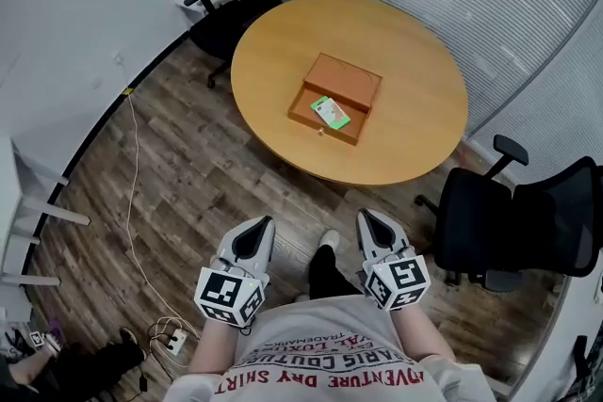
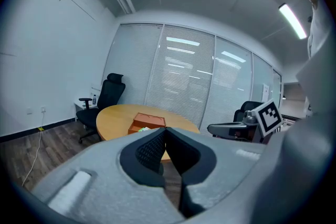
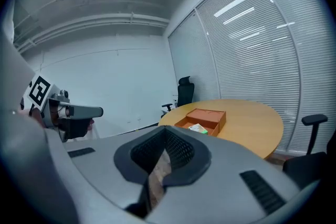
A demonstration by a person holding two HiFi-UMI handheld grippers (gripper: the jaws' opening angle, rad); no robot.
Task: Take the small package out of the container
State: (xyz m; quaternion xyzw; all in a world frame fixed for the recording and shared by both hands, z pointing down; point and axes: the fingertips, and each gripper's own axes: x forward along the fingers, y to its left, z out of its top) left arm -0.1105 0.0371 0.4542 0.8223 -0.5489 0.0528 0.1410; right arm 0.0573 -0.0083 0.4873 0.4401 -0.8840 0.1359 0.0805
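- Bottom centre, left gripper [image 1: 254, 238] and right gripper [image 1: 376, 229]: jaws pressed together, empty
- Mid-frame, small package [image 1: 331, 112] lies inside the orange container [image 1: 350, 78] on the round table [image 1: 415, 52]

An orange container [image 1: 341, 88] sits open on the round wooden table [image 1: 415, 42], a small green-and-white package [image 1: 331, 112] inside (toward its near wall). The left gripper [image 1: 260, 228] and right gripper [image 1: 371, 223] hover near, above plank floor [image 1: 188, 174].
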